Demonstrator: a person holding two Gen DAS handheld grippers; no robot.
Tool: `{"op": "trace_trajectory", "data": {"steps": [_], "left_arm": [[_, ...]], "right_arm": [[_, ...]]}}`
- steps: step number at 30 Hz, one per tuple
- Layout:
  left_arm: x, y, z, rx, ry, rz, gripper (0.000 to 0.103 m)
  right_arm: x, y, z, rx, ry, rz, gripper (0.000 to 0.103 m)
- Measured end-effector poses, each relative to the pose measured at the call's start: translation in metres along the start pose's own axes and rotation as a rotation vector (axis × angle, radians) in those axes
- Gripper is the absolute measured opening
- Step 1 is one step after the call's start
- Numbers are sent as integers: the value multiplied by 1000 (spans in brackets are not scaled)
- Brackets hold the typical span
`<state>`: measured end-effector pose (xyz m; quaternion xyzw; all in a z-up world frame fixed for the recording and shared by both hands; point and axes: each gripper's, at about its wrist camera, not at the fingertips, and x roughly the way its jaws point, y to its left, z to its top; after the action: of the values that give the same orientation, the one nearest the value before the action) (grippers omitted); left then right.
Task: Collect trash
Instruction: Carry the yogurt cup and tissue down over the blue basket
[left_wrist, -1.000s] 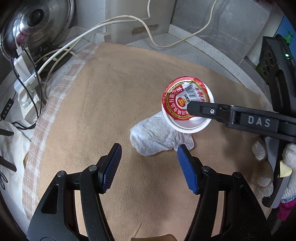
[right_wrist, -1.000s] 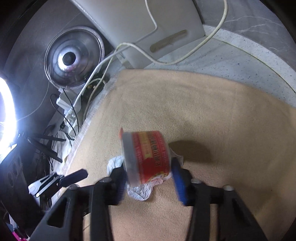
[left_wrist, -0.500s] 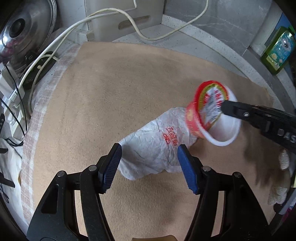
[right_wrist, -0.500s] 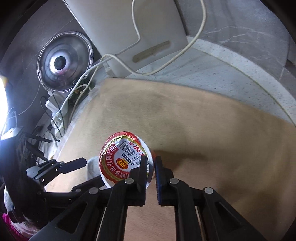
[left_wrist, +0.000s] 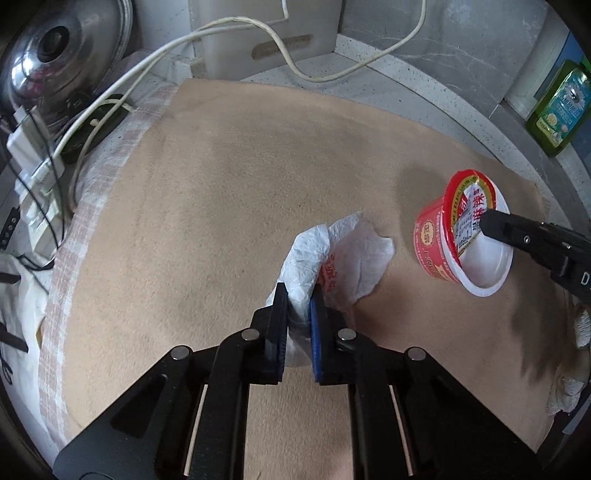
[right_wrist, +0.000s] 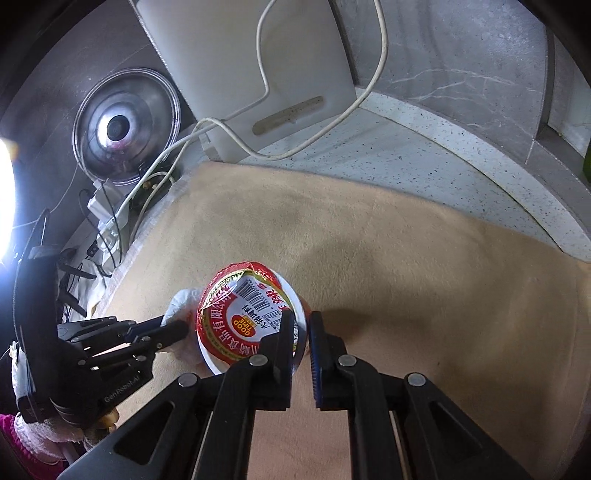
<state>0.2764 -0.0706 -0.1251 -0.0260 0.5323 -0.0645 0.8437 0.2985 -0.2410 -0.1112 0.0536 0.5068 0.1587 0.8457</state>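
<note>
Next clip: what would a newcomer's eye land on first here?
The red-and-white cup, tipped on its side and pinched at its rim by the right gripper, above the tan mat. Next, the crumpled white wrapper clamped in the left gripper, just left of the cup.

left gripper (left_wrist: 298, 317) clamping plastic bag (left_wrist: 343, 258), cup (left_wrist: 461, 251) nearby

The cup (left_wrist: 441, 245) sits right of the bag (left_wrist: 332, 266) (both over the mat (left_wrist: 221, 203)).
</note>
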Motion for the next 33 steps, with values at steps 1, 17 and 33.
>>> {"op": "trace_trajectory", "data": {"steps": [1,17,33], "left_arm": [[-6,0,-3,5,-9,7,8],[-87,25,-72,-16,-128,67,8],[-145,88,-186,16,-130,36,8]], "right_arm": [[-2,1,-2,-4,-2,0,5],[-46,53,-60,-90,-23,45,5],[-98,125,-157,-33,-48,13,5]]}}
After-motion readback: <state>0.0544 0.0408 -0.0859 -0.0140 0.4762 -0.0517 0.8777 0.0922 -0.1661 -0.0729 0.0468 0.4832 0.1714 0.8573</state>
